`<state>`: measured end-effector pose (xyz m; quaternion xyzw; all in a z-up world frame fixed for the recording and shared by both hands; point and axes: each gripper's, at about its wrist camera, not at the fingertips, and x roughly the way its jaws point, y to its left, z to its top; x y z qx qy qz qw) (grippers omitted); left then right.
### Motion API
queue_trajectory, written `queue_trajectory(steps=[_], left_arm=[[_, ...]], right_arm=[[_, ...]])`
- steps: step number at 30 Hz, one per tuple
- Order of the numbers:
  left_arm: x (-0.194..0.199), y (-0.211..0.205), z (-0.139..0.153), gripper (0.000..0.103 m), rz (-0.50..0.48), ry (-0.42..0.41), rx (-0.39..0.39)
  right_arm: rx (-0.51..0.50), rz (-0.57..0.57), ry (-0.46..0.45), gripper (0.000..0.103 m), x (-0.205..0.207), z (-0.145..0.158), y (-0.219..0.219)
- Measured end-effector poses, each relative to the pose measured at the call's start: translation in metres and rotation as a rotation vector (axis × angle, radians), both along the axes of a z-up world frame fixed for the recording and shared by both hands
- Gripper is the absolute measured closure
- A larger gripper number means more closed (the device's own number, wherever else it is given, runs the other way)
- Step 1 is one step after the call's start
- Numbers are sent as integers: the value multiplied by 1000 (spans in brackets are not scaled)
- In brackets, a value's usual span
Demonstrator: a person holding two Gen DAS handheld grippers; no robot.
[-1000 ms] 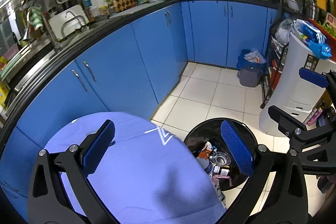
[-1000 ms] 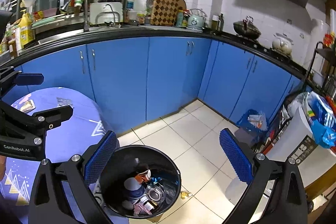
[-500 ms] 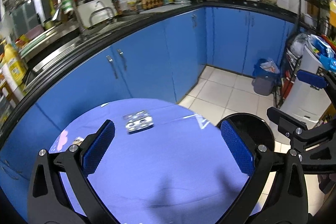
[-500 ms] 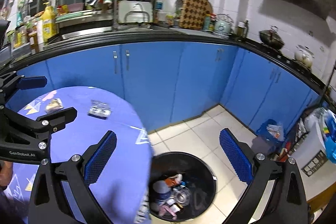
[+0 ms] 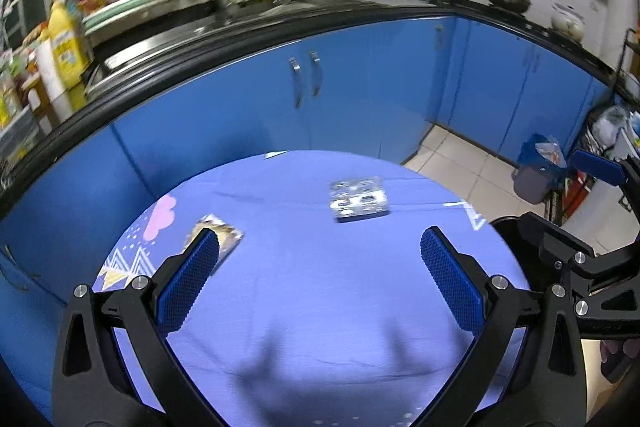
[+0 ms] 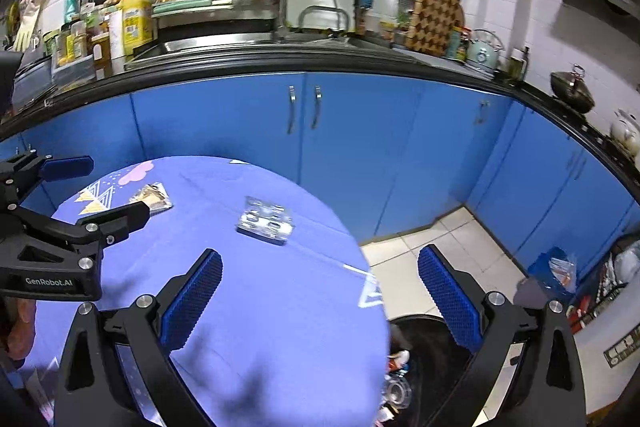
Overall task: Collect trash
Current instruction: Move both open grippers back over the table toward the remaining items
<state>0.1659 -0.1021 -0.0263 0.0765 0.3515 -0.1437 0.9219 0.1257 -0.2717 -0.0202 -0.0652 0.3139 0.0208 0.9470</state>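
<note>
The clear plastic tray (image 5: 359, 198) lay flat on the table (image 5: 304, 291) — dead ahead of both spread, empty claws. The left claw (image 5: 320, 279) looked squarer to it than the right claw (image 6: 320, 293) — my guess.

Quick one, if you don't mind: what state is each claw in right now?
Left claw: open, holding nothing, above the blue table.
Right claw: open, holding nothing.

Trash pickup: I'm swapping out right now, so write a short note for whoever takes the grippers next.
Left gripper: open, empty, above the table.
Right gripper: open, empty, at the table's edge.
On the table: a clear plastic tray and a snack wrapper.
The black bin beside the table already holds trash.
Left to do: bin the tray and the wrapper.
</note>
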Motion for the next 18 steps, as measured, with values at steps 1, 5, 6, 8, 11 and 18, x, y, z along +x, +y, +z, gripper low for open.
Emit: queue_trajectory(steps=[1,5,6,8,11,18], left_arm=[[3,8,-2,3,13,3,-1],[15,33,-9,3,54,10,-2],[18,38,-10,3,62,12,-1],[26,52,-17,3,87,22,3],[39,66,-29,3,120,40,12],[71,93,-62,3,171,102,15]], right_arm=[[3,8,8,7,5,-3,6],[8,36,35,7,25,-13,25],[6,42,42,7,29,-16,29],[-3,54,58,7,41,-24,40],[1,66,94,7,59,-37,50],[46,62,183,7,99,-73,59]])
